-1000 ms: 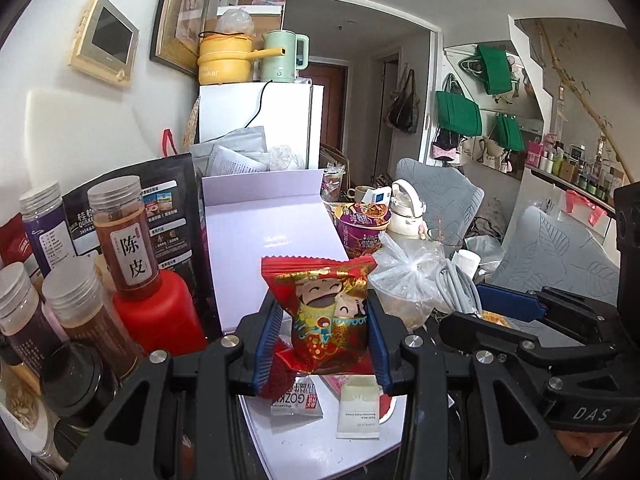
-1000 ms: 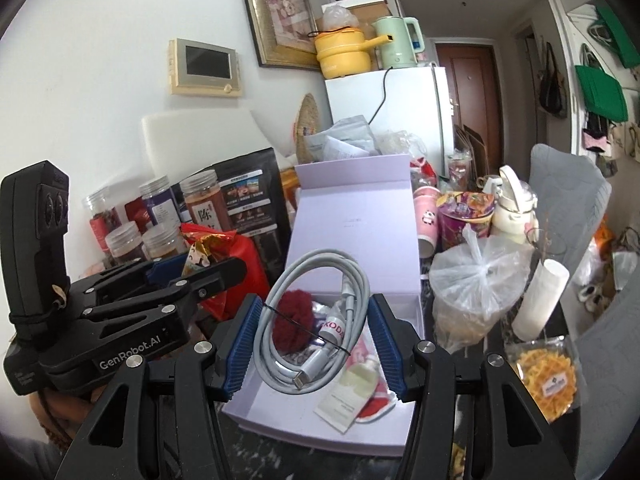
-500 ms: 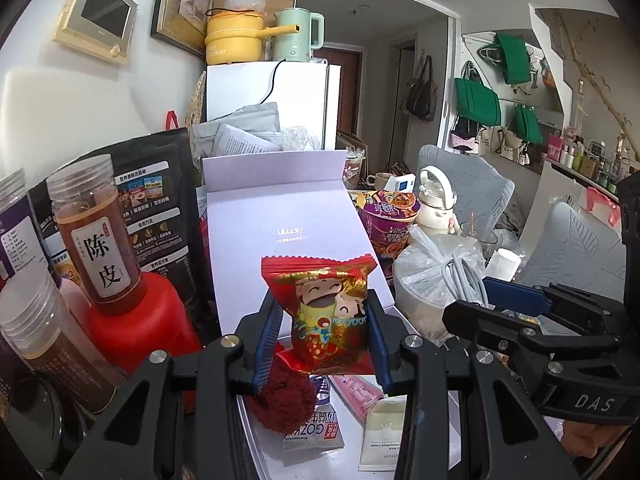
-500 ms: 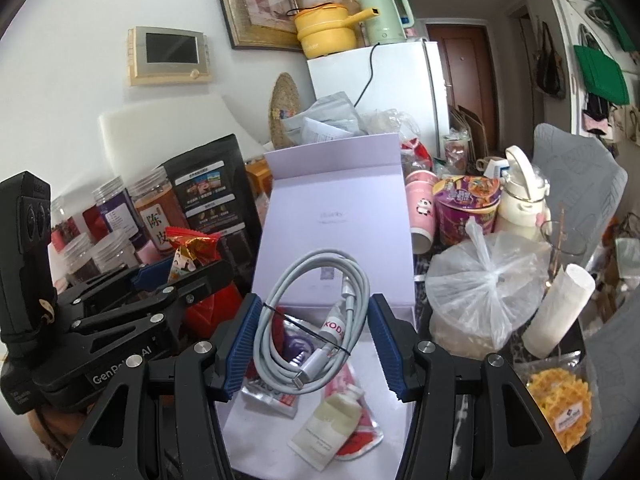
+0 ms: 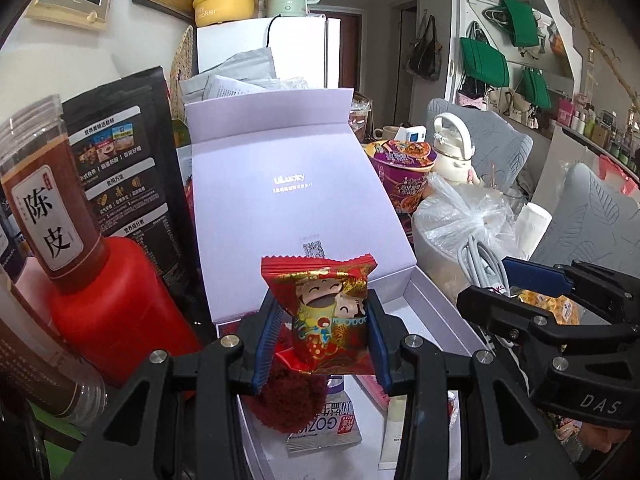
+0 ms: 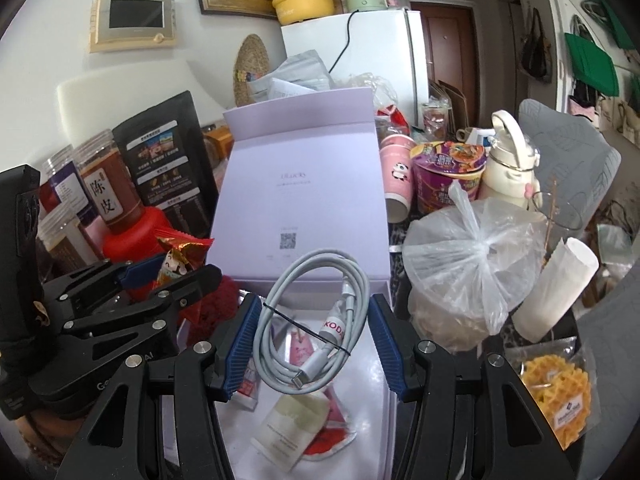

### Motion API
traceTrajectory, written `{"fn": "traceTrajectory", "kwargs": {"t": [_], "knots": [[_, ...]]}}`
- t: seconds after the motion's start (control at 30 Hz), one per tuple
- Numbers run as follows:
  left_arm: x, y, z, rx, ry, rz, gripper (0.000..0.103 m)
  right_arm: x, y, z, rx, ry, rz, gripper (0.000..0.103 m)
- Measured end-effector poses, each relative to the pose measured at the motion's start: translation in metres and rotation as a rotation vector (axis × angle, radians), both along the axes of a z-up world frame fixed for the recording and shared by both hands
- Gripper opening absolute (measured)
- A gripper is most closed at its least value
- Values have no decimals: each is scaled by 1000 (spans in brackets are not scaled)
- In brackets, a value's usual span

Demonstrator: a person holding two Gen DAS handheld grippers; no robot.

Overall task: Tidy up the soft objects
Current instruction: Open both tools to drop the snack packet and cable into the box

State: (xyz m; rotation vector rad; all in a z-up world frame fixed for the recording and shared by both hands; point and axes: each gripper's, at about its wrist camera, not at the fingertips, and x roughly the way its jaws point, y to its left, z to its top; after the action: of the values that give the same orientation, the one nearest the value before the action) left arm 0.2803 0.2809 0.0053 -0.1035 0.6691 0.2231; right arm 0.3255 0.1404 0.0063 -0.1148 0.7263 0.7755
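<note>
Red snack packet (image 5: 326,320) is sitting upright between the blue pads of the left gripper (image 5: 322,338), which is clamping it on both sides; the top crimp is sticking up above the fingertips. Packet is hanging over the near-left part of the open lavender box (image 5: 436,312), right above a dark red fuzzy ball (image 5: 286,404) lying inside the box. Not touching the box floor as far as I can tell.

Coiled white cable (image 6: 316,320) is being gripped by the right gripper (image 6: 314,346), both pads pressing the coil's outer loops. Coil is tied with a thin black band, USB-C plug pointing down toward the camera. It is hovering over the box interior, above flat sachets (image 6: 294,428) lying on the box floor.

Box lid is standing open, leaning back. Both grippers are sitting side by side over the box, left one visible at the left edge of the right wrist view. Tied plastic bag (image 6: 472,268) is resting just right of the box.
</note>
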Motion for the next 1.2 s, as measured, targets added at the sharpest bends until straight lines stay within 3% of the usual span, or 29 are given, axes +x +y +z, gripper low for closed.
{"fn": "traceTrajectory", "kwargs": {"t": [0.23,0.43,0.53,1.2], "knots": [[14,-1,-23,17,74,6,40,7,10,-20,-76,8,-16,55],[25,0,-43,-39,131,-19,40,16,15,-36,-129,28,-30,55],[27,-3,-47,-22,139,-19,40,23,16,-44,-146,52,-33,55],[46,3,-70,-76,236,-2,42,42,19,-77,-161,215,-12,57]]}}
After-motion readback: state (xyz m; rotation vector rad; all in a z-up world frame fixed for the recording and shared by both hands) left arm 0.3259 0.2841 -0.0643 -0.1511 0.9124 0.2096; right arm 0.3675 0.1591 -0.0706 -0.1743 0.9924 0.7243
